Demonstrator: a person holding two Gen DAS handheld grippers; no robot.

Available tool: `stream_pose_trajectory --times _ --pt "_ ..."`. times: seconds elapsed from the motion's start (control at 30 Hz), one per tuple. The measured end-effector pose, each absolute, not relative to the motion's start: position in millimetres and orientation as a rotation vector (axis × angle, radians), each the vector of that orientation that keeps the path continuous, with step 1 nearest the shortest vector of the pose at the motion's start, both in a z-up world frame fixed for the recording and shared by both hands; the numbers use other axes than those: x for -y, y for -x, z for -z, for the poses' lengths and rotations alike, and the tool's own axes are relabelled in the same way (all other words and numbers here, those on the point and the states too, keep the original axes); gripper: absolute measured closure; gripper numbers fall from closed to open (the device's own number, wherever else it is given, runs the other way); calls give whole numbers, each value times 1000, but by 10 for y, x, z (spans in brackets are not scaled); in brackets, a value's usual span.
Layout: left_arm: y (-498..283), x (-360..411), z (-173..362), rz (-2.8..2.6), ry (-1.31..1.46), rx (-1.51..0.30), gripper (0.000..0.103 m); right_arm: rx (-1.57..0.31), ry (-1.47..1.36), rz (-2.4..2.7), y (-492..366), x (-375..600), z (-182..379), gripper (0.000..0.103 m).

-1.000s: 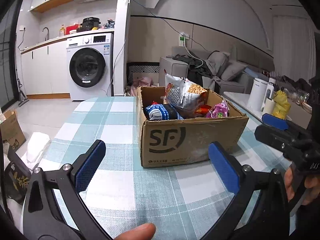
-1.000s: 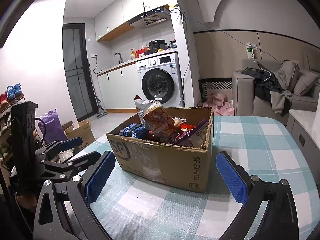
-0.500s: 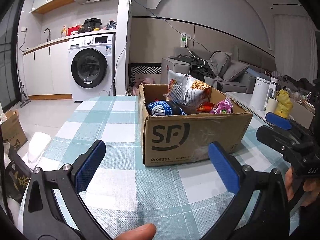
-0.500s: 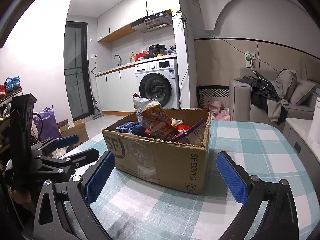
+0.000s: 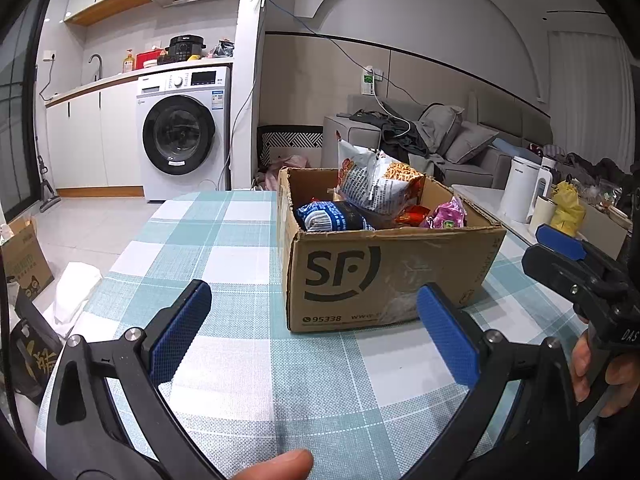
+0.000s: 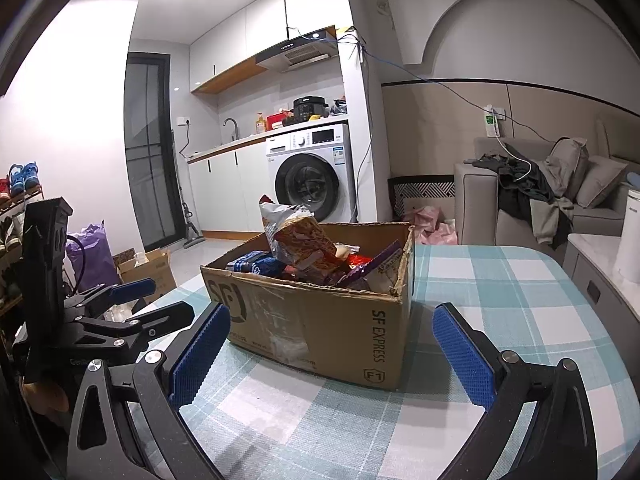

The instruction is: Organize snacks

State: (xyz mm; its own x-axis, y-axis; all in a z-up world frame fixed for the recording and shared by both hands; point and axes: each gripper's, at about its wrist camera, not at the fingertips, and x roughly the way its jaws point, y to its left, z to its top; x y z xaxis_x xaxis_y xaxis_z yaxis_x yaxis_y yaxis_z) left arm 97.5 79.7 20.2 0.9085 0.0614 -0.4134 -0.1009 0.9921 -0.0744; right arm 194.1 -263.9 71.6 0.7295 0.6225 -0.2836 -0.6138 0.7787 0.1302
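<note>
Snack bags (image 5: 380, 188) in the cardboard box (image 5: 384, 272) look light, crinkly, crushable; pinch the upright bag's top. Left claw (image 5: 314, 334) and right claw (image 6: 332, 356) both released, empty.

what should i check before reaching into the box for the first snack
1. Left gripper open and empty: ok, jaws spread wide with nothing between them.
2. Right gripper open and empty: ok, same.
3. Box top open: ok, no flaps over the snacks.
4. A snack easy to grab: ok, the tall chip bag sticks up above the rim; the blue pack lies lower.
5. Table has bare room beside the box: ok on the left gripper's side.
6. Grippers clear of each other: ok, apart, both short of the box.
</note>
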Motion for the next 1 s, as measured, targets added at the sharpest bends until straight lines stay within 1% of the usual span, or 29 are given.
stream_pose_trajectory --times 1.0 --pt "-989 -787 -165 -84 94 -421 0 -331 -19 -685 -1969 2610 -703 0"
